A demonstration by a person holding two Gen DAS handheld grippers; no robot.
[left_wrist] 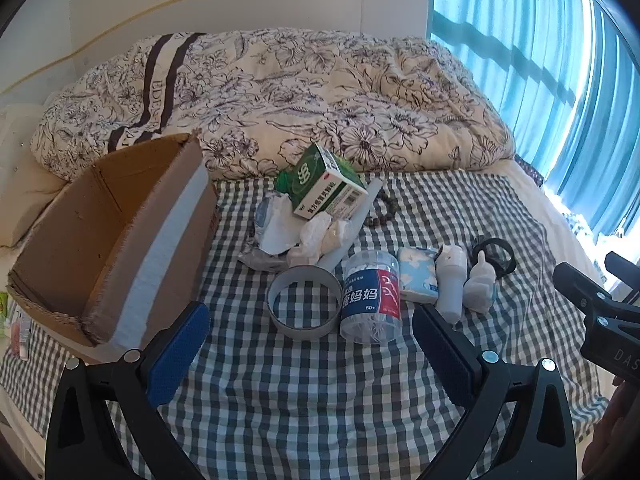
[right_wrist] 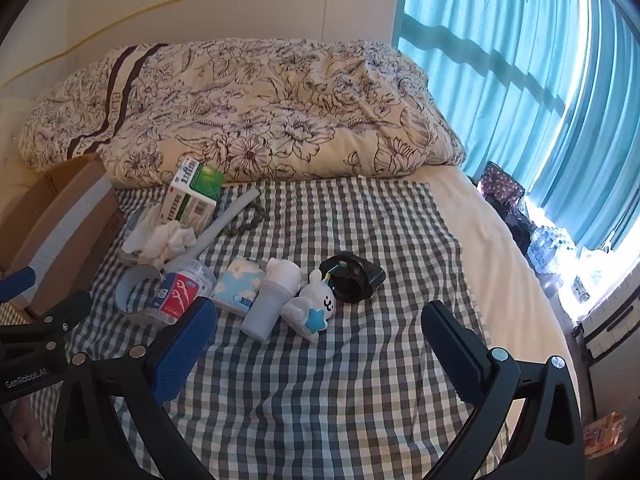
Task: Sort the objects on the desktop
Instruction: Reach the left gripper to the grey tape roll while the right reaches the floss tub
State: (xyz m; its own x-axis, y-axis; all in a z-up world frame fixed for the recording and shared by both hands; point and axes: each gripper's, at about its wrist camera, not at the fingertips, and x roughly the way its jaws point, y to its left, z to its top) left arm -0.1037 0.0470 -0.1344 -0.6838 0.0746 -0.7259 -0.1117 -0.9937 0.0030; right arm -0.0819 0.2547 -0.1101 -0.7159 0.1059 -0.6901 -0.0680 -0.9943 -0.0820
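On a checked cloth (left_wrist: 320, 380) lie a tape ring (left_wrist: 304, 306), a clear floss-pick jar (left_wrist: 372, 300) with a red and blue label, a blue tissue pack (left_wrist: 418, 274), a pale cup (left_wrist: 450, 282), a white toy (left_wrist: 480, 286) and a black object (left_wrist: 494, 254). Further back a green medicine box (left_wrist: 328, 184) rests on crumpled tissues (left_wrist: 316, 236). My left gripper (left_wrist: 310, 354) hangs open just short of the jar and ring. My right gripper (right_wrist: 320, 344) is open too, near the white toy (right_wrist: 314, 306) and cup (right_wrist: 272, 300). Neither holds anything.
An open cardboard box (left_wrist: 108, 240) stands at the cloth's left edge. A floral duvet (left_wrist: 280, 96) is heaped behind the objects. Blue curtains (right_wrist: 520, 72) hang on the right. A grey tube (right_wrist: 228, 224) and a bead bracelet (right_wrist: 246, 222) lie near the medicine box (right_wrist: 192, 196).
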